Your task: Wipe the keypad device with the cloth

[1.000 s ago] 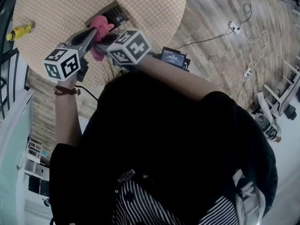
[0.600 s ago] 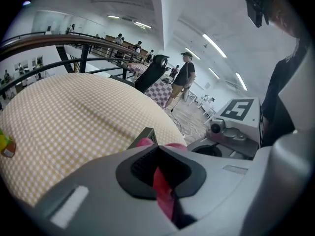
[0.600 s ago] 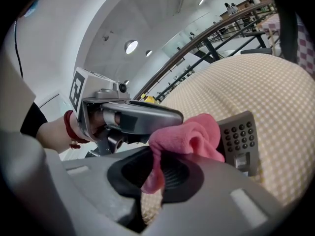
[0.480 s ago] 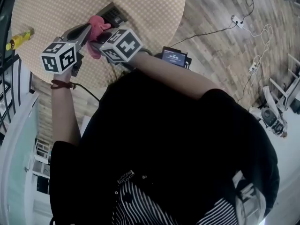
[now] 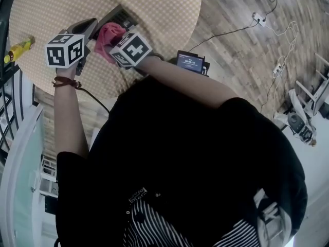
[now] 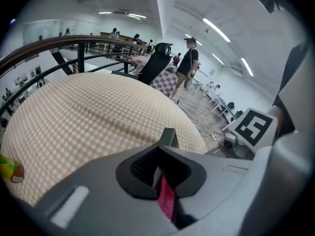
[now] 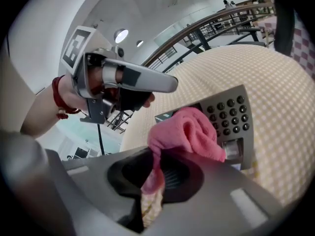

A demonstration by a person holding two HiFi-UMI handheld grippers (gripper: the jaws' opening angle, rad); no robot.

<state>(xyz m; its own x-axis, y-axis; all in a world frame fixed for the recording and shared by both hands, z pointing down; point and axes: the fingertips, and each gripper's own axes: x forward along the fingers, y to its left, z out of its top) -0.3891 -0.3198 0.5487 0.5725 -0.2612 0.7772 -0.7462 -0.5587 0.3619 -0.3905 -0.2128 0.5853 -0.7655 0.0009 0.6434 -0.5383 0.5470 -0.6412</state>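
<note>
The grey keypad device point(image 5: 123, 15) lies on the round checkered table point(image 5: 164, 9). In the right gripper view its dark keys point(image 7: 231, 116) show just beyond a bunched pink cloth point(image 7: 189, 132). My right gripper point(image 5: 114, 41) is shut on that cloth point(image 5: 109, 34) and holds it against the device's near end. My left gripper point(image 5: 86, 25) hovers to the left of the cloth, jaws shut, touching neither cloth nor device; its shut fingers point(image 7: 147, 81) appear above the cloth. A thin pink sliver point(image 6: 166, 200) shows in the slit of the left jaws.
A yellow object point(image 5: 18, 48) lies at the table's left edge, also the yellow object point(image 6: 10, 168) low left. A small black screen unit point(image 5: 190, 62) sits by the table's near rim. Cables and a power strip point(image 5: 257, 19) lie on the wooden floor. A curved railing point(image 6: 74, 43) runs behind the table.
My left gripper has drawn away to the left of the cloth. My right gripper has carried the cloth slightly farther onto the device.
</note>
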